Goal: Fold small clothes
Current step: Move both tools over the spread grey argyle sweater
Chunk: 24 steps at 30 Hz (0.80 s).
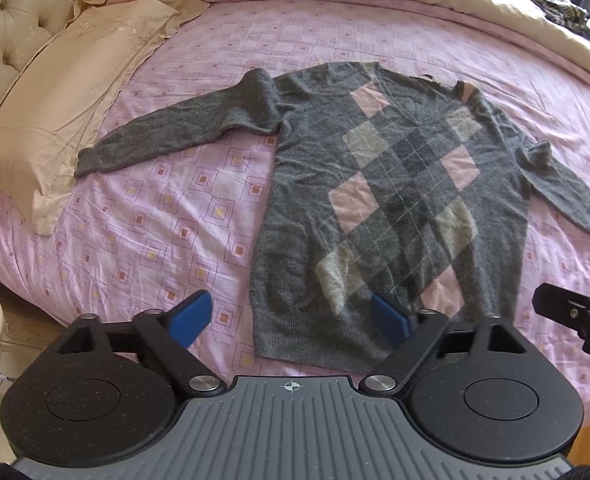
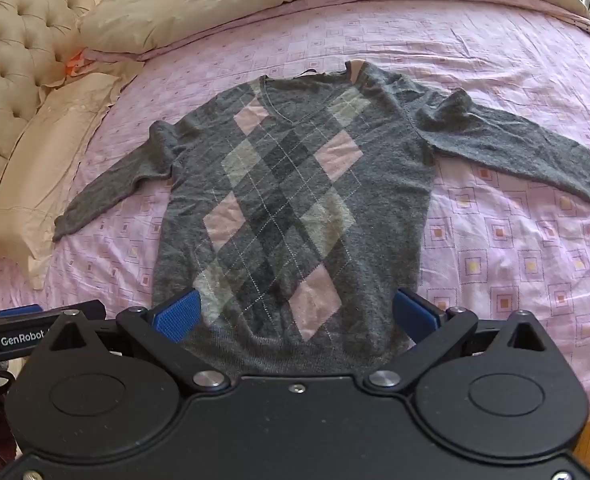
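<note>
Left wrist view: the grey argyle sweater (image 1: 395,200) lies flat and face up on the bed (image 1: 155,220), on its pink patterned sheet, neckline away from the camera and ribbed hem (image 1: 315,336) nearest. Its long axis runs straight ahead from the fingers, collar to hem. The left gripper (image 1: 291,320) hangs over the hem's left corner with its 2 blue fingers (image 1: 189,318) spread wide and holding nothing; one finger is over bare sheet, the other over the knit. The sweater's left sleeve (image 1: 167,140) stretches out sideways toward the cream pillow (image 1: 63,112), well apart from the fingers.

Right wrist view: the right gripper (image 2: 299,316) sits centred over the same hem (image 2: 295,354), its fingers (image 2: 177,314) also wide apart and empty, straddling most of the hem's width. The right sleeve (image 2: 527,156) reaches out toward the far right.

No fold looks started yet. Judging by position, each gripper is nearer its own side of the garment, so the left is better placed for the left sleeve and the right for the right sleeve; both sleeves lie ahead and outward of the fingers.
</note>
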Available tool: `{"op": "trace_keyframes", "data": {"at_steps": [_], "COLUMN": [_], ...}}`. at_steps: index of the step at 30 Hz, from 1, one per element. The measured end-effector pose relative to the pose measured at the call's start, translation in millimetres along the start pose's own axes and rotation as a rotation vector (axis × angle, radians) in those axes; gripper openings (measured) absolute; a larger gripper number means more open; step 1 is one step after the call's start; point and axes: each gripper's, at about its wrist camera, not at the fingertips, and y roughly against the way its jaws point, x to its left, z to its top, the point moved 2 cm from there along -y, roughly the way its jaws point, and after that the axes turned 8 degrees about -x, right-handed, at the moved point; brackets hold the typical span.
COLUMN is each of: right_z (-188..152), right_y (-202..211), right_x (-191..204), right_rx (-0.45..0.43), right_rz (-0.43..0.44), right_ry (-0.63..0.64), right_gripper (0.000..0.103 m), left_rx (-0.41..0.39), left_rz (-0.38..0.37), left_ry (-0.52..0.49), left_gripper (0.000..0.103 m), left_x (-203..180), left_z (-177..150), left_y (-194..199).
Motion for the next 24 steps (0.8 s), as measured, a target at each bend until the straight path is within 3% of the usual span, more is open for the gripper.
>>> {"op": "trace_keyframes", "data": {"at_steps": [4,7,11,17,20,24], "right_z": [6,12,23,42,50,60], "right_y": [-6,-12,-26,-45,-55,-73], "right_x": [1,3,4,14,21,35], "right_rx": [0.004,-0.004,-0.018,-0.093,-0.149,-0.167], "right_rz": [0.011,0.012,0.019,0.016,0.02,0.033], "right_ry": [0.004,0.002,0.003,0.081,0.126,0.177], "right_gripper": [0.102,0.102,0.101,0.101,0.102,0.102], "left_rx": [0.028,-0.01,-0.04,-0.073,-0.091,-0.143], "left_rz": [0.019,0.022,-0.047,-0.216,-0.245,-0.226], "left_ry": [0.02,0.028,0.043,0.083,0.102,0.151], "left_gripper": [0.083,0.083,0.083,0.083,0.083,0.083], "left_x": [7,12,19,41,57,92], "left_z": [4,10,21,39,47,60], "left_y": [-9,-16,-29,-60,-80,-107]}}
